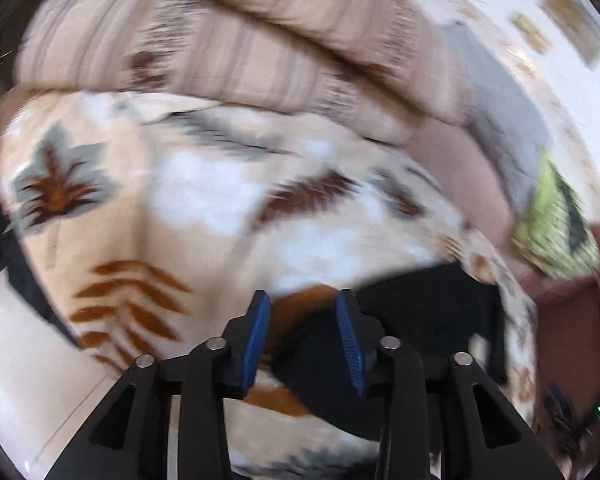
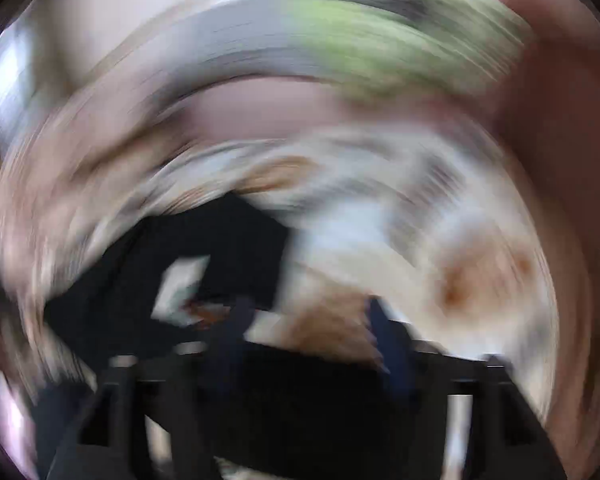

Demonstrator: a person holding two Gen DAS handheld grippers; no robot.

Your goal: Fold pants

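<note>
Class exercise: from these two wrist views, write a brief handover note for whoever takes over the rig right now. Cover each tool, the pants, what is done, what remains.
Left tool: jaws apart, nothing gripped; its blue pads are clear of cloth.
Right tool: view badly blurred; jaws look apart, no grip visible.
Black pants: lying on the leaf-patterned blanket, below and right of the left tool, bunched rather than flat. Another dark strip at that view's left edge may belong to them.
Done: cannot tell from the blur how many folds are made.
Left: check the pants' lay, then finish folding and smooth.
</note>
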